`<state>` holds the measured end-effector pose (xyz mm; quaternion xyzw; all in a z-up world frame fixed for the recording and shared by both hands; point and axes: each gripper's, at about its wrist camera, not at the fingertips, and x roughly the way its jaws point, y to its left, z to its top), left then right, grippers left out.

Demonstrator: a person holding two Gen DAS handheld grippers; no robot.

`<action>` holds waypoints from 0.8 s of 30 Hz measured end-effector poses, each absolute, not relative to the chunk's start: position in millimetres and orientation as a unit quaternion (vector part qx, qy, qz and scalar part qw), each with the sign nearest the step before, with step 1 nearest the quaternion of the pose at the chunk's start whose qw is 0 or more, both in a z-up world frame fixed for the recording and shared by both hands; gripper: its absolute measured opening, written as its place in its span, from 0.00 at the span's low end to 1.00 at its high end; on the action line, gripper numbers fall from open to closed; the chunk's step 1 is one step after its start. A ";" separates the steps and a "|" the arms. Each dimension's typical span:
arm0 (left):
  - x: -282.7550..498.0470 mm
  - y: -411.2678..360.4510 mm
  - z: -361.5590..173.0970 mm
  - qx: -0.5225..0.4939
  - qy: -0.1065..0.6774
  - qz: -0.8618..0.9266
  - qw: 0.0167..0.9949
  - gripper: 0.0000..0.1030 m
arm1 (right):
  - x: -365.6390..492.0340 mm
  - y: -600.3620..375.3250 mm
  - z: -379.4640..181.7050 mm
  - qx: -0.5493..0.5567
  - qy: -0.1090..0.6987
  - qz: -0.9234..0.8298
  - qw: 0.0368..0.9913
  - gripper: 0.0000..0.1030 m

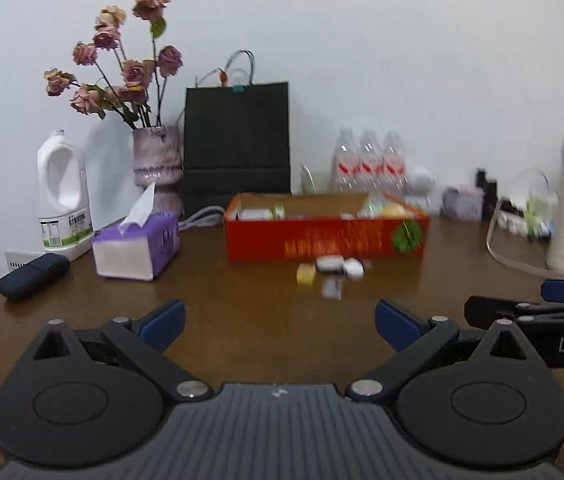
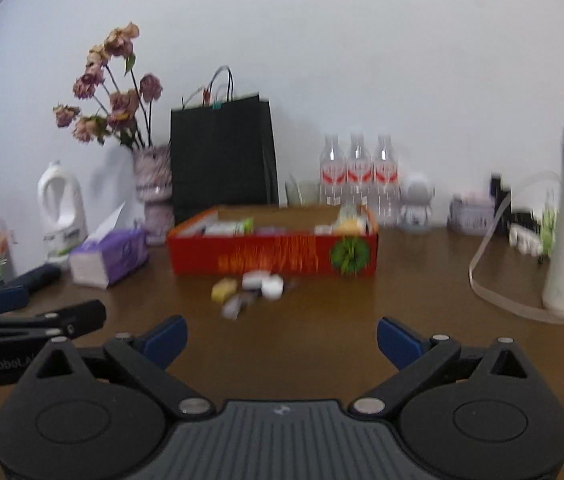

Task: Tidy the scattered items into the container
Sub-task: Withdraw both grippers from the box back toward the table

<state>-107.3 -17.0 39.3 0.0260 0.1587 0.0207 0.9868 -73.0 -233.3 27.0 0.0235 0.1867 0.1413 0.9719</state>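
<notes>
**Two empty grippers face a half-filled red box and a few loose items**

A brown wooden table (image 1: 242, 320) holds a long red cardboard box (image 1: 326, 236), the container for this tidy-up. Its long axis runs left to right across both views, with one long printed side facing the cameras and its open top up. Several small packets already lie inside the box, so part of the job looks done; they are too blurred to name.

Just in front of the box's long side, a small cluster of loose things (image 1: 328, 274) sits on the bare wood: a yellow block (image 1: 305, 273), two pale rounded pieces touching each other, and a small greyish packet nearest the cameras. These look like what is left to put away. Their own directions cannot be told through the blur.

The left gripper (image 1: 280, 326) has its blue-tipped tongs spread wide with nothing between them. The right gripper (image 2: 282, 340) is likewise spread wide and empty. Both are well short of the box, pointing toward it, side by side.

Behind the box stand a black paper bag (image 1: 238, 140) and three water bottles (image 1: 370, 160). To the left of the box lie a purple tissue pack (image 1: 138, 248) and a vase of dried roses (image 1: 158, 160).
</notes>
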 end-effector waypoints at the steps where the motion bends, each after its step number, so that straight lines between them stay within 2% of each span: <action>1: -111.8 -18.0 38.2 0.031 0.161 0.025 0.986 1.00 | -78.7 -235.7 22.9 0.031 0.197 0.140 0.970 0.99; 4: -124.4 -18.0 38.7 0.033 0.158 0.030 0.986 1.00 | -90.9 -246.9 15.0 0.049 0.220 0.130 0.966 0.99; 14: -101.7 -18.6 26.4 0.033 0.185 0.031 0.982 1.00 | -90.9 -260.3 10.6 0.042 0.207 0.121 0.970 0.99; 22: 1.7 -12.9 24.1 0.070 0.195 -0.024 0.978 1.00 | -32.4 -239.6 15.0 -0.015 0.231 0.154 0.961 0.89; 24: 36.4 -16.7 20.6 0.092 0.214 -0.046 0.971 0.92 | -14.7 -238.2 18.1 -0.013 0.233 0.153 0.960 0.86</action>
